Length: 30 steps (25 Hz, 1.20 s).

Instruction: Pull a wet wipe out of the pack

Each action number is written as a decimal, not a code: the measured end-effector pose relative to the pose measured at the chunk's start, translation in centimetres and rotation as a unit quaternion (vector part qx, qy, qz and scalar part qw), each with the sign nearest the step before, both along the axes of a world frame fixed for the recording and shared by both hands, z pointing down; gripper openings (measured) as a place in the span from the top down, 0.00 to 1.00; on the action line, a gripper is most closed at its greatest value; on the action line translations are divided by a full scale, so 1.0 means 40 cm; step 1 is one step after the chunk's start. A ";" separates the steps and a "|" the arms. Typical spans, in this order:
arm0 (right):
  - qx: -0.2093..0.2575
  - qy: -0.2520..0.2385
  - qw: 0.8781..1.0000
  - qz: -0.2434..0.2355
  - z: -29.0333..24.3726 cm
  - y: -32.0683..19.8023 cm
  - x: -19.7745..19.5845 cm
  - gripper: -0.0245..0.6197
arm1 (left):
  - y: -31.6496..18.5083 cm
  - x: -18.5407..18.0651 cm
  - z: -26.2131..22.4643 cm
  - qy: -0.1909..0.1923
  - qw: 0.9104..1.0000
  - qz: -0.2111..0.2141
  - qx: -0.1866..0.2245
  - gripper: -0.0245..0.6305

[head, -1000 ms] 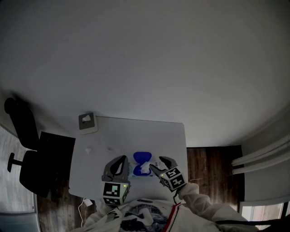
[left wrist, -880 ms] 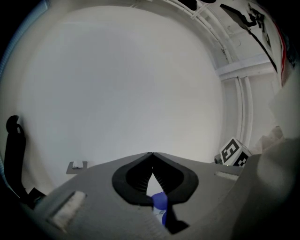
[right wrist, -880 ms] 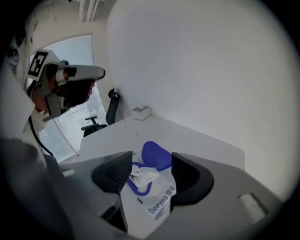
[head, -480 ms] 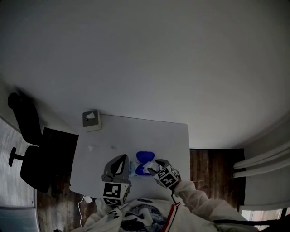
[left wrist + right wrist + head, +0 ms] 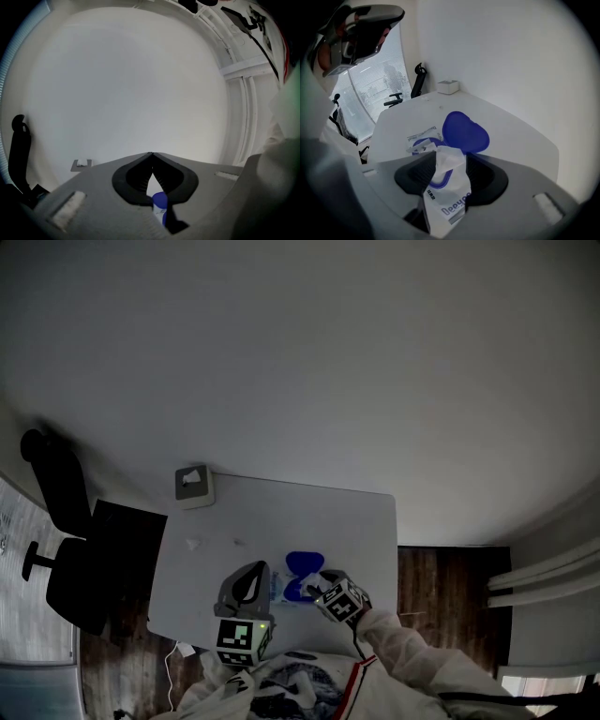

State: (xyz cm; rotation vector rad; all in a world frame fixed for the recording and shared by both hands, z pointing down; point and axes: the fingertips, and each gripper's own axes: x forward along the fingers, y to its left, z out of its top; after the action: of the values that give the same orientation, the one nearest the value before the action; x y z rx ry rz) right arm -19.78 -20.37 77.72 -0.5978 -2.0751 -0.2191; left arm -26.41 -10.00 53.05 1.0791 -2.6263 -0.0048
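The wet wipe pack (image 5: 284, 591) lies on the white table (image 5: 347, 521) near its front edge, its blue lid (image 5: 302, 563) flipped open. A white wipe (image 5: 447, 164) stands up out of the pack's opening. My right gripper (image 5: 317, 589) points steeply down over it. Its jaws are closing with the wipe between them (image 5: 451, 154), pads apart from it. My left gripper (image 5: 247, 589) sits at the pack's left end, its tips touching (image 5: 151, 154). The lid (image 5: 159, 202) shows through the gap behind those tips. Whether the left gripper pinches the pack's edge I cannot tell.
A small white box (image 5: 194, 486) sits on the table's far left corner. Small white scraps (image 5: 194, 543) lie left of the pack. A black office chair (image 5: 56, 521) stands left of the table on the wood floor (image 5: 441, 568).
My right gripper has dropped toward the pack and now straddles the raised wipe, jaws narrower. The left gripper has stayed put.
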 end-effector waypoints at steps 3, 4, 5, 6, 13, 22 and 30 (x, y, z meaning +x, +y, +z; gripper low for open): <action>-0.001 0.006 1.000 -0.004 0.012 0.008 0.003 0.66 | 0.001 -0.001 0.006 -0.001 1.000 0.000 -0.007 0.96; -0.001 0.007 1.000 -0.005 0.015 0.010 0.004 0.66 | 0.002 -0.003 0.005 -0.004 1.000 -0.002 -0.007 0.96; -0.002 0.008 1.000 -0.005 0.016 0.013 0.005 0.67 | 0.003 -0.005 0.001 -0.005 1.000 -0.004 -0.005 0.96; -0.004 0.009 1.000 -0.005 0.017 0.015 0.007 0.68 | 0.003 -0.005 -0.002 -0.004 1.000 -0.007 -0.002 0.96; -0.003 0.005 1.000 -0.003 0.021 0.017 0.013 0.77 | 0.003 0.013 0.008 -0.003 1.000 -0.004 -0.014 0.96; -0.003 -0.001 1.000 0.005 0.019 0.018 0.026 0.93 | 0.004 0.019 0.000 -0.011 1.000 -0.008 -0.011 0.96; -0.004 -0.007 1.000 0.007 0.005 0.019 0.032 0.95 | -0.003 0.030 0.003 -0.017 1.000 0.004 -0.025 0.96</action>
State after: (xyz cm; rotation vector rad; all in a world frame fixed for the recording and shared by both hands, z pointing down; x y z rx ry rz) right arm -18.50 -19.61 77.92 -0.5882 -2.0931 -0.2070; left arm -25.22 -10.11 53.17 1.0830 -2.6379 0.0810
